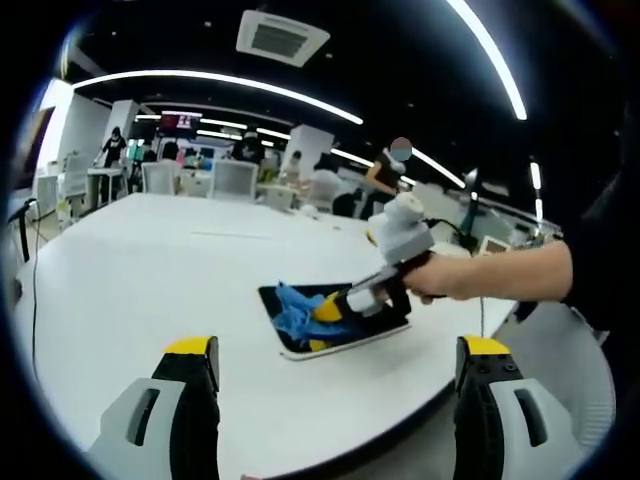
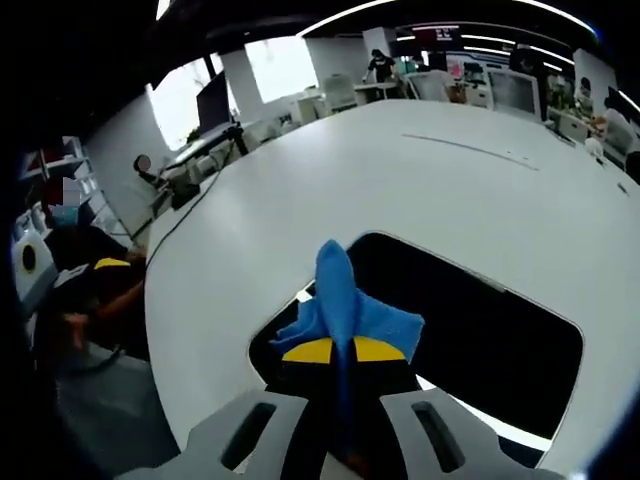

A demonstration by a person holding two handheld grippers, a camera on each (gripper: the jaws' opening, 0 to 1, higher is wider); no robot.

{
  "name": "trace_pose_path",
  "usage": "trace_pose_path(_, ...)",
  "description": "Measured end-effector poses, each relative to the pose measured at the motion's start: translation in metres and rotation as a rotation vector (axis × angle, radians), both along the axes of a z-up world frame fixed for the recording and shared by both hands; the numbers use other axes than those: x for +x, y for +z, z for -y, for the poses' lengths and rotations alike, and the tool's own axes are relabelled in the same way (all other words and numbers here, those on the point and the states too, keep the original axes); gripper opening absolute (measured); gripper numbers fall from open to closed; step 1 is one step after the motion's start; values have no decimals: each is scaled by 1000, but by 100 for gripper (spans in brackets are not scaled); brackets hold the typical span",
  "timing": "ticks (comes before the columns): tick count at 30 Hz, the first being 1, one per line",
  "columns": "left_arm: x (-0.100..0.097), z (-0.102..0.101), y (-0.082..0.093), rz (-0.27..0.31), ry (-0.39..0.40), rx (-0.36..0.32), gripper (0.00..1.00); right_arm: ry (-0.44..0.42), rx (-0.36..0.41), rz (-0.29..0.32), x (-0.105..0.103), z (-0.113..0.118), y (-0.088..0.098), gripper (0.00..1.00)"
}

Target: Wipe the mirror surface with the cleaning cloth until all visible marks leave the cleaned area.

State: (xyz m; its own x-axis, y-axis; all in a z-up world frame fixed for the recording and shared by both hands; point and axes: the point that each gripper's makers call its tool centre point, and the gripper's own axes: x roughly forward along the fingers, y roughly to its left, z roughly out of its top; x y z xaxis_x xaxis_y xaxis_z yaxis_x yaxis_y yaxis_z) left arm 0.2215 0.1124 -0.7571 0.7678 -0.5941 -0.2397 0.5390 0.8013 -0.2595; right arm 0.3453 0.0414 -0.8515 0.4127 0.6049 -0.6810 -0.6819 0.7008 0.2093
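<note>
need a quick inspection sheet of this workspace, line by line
surface: white table, bare around the mirror.
job's things: dark mirror lying flat near the table edge; blue cloth resting on it.
clutter: nothing seen on the table by the mirror.
grippers: right tool shut on the cloth, over the mirror; left tool open, held back from the mirror.
cables: thin dark cable along the table's left edge.
surroundings: open office, chairs, people, ceiling light strips.

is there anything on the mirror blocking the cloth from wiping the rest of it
Nothing visible does. The right tongs hold the blue cleaning cloth at one end of the dark rectangular mirror, and the remaining glass looks bare.
</note>
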Motion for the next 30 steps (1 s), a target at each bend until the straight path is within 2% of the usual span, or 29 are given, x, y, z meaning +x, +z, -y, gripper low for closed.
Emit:
trace_pose_path(15, 0, -1, 1, 10, 5, -3, 99, -5, 14, -21, -27, 0, 0, 0)
trace_pose_path(30, 1, -1, 3, 18, 8, -10, 99, 8, 3, -19, -35, 0, -1, 0)
